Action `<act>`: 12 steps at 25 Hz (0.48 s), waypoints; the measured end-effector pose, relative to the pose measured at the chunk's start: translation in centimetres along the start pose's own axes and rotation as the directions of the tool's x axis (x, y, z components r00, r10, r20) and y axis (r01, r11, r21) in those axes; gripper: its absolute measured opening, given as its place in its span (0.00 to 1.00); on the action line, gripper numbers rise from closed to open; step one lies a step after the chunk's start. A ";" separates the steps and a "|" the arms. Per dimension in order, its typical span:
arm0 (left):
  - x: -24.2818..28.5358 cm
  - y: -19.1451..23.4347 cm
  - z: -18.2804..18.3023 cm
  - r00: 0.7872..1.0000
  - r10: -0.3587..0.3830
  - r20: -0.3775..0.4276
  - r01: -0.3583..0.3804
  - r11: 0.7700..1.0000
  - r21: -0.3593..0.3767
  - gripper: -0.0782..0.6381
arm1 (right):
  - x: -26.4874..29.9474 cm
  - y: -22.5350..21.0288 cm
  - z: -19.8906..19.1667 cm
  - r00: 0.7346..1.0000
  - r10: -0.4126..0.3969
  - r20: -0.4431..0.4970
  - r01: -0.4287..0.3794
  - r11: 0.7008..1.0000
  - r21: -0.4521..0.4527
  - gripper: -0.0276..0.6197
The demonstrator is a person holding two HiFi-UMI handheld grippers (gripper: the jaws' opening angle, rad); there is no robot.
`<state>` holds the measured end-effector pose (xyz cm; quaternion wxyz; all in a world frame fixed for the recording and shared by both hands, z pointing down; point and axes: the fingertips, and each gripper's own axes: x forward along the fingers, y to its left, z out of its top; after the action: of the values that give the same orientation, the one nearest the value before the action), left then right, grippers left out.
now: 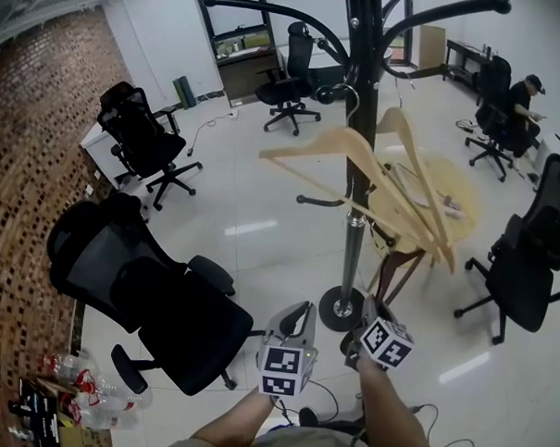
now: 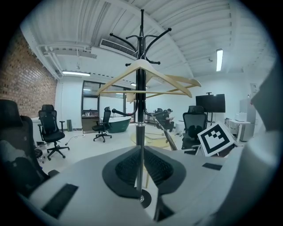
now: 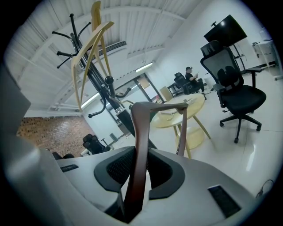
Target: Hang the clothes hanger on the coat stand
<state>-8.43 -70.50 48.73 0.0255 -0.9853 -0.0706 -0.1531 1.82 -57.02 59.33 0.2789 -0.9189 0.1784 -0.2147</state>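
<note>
The black coat stand (image 1: 361, 101) rises straight ahead, and two pale wooden hangers (image 1: 357, 161) hang from its arms. My right gripper (image 1: 363, 331) is low near the stand's base, shut on a dark brown hanger (image 1: 400, 268) that slants up to the right. In the right gripper view the brown hanger (image 3: 140, 145) runs up between the pads of the right gripper (image 3: 139, 154), with the stand (image 3: 95, 79) and pale hangers (image 3: 88, 57) at upper left. My left gripper (image 1: 299, 311) is beside it with a narrow gap and nothing held. The left gripper (image 2: 140, 152) faces the stand's pole (image 2: 140, 97).
Black office chairs (image 1: 166, 296) stand at the left, the back and the right (image 1: 529, 257). A round yellow table (image 1: 457, 193) is just behind the stand. A person (image 1: 521, 103) sits at far right. Bottles (image 1: 78, 385) lie at lower left by the brick wall.
</note>
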 end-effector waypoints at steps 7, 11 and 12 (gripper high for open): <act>0.5 1.9 -0.9 0.998 0.052 -0.028 -0.053 0.999 -0.009 0.16 | 2.7 -0.2 -1.8 0.998 -0.007 -0.062 0.005 0.999 -0.036 0.17; 0.4 2.9 -1.6 0.995 0.086 -0.046 -0.087 0.996 -0.020 0.16 | 4.2 -0.5 -2.0 0.997 -0.014 -0.072 0.010 0.998 -0.061 0.17; 0.4 3.1 -1.8 0.994 0.095 -0.050 -0.097 0.995 -0.024 0.16 | 4.7 -0.7 -2.2 0.997 -0.016 -0.076 0.011 0.998 -0.065 0.17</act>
<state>-8.17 -73.67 50.50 0.0215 -0.9838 -0.0205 -0.1769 4.84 -59.59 62.77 0.2405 -0.9198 0.1895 -0.2455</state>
